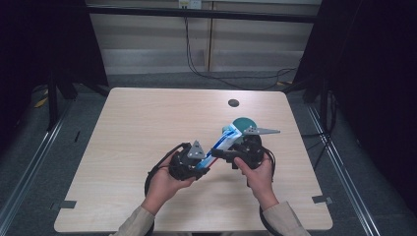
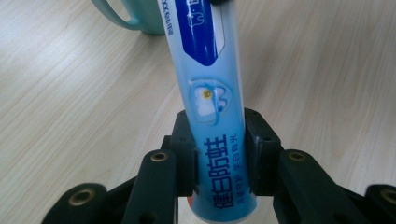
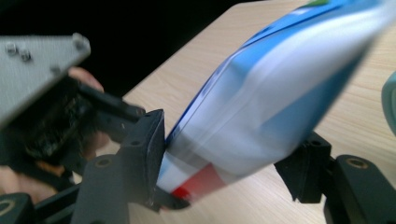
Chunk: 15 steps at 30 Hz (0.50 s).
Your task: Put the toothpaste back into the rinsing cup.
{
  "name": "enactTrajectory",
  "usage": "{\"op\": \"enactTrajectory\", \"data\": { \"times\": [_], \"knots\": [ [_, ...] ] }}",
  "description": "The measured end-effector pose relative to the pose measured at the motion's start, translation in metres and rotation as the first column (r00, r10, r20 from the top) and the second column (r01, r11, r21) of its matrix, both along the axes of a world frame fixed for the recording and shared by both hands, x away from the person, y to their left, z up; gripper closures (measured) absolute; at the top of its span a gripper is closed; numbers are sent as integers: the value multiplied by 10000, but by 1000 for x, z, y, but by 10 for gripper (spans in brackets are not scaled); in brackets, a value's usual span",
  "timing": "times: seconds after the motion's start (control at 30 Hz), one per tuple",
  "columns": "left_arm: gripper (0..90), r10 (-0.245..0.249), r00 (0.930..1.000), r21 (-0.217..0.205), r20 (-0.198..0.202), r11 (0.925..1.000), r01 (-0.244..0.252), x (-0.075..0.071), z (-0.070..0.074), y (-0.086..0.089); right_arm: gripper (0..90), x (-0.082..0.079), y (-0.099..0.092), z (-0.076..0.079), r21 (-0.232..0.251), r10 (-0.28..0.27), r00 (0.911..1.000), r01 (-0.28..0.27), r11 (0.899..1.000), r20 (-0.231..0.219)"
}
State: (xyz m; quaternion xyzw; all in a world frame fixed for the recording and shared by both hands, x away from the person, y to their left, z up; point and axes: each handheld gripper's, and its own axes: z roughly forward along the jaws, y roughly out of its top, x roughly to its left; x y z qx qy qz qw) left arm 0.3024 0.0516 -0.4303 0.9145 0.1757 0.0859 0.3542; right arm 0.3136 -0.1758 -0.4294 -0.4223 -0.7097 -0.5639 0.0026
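Tube (image 1: 223,141) off table (image 1: 147,123), right of centre, slanting toward teal cup (image 1: 244,123). Left gripper (image 2: 218,161) pinches tube's lower end. Right gripper (image 3: 229,163) straddles tube, jaws apparently not yet clamping; view blurred. Handover or placing in cup remains.

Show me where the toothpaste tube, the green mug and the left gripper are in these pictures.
toothpaste tube (image 2: 212,93), left gripper view, the printed middle of its body.
green mug (image 1: 243,124), high view, its rim.
left gripper (image 2: 219,158), left gripper view, midway between its fingers.
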Motion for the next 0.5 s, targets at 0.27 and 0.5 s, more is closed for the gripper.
{"op": "enactTrajectory", "data": {
  "times": [0.27, 0.5],
  "knots": [
    [686, 23, 10000, -149, 29, 9999, -23, -2, -3, -4, 554, 1, 4, 6, 419, -216, 9997, 221, 9989, -134],
    [556, 266, 9972, -717, -697, 9969, -316, 5, -7, -5, 728, -1, 9, 13, 71, 38, 9997, -40, 10000, 253]
  ]
}}
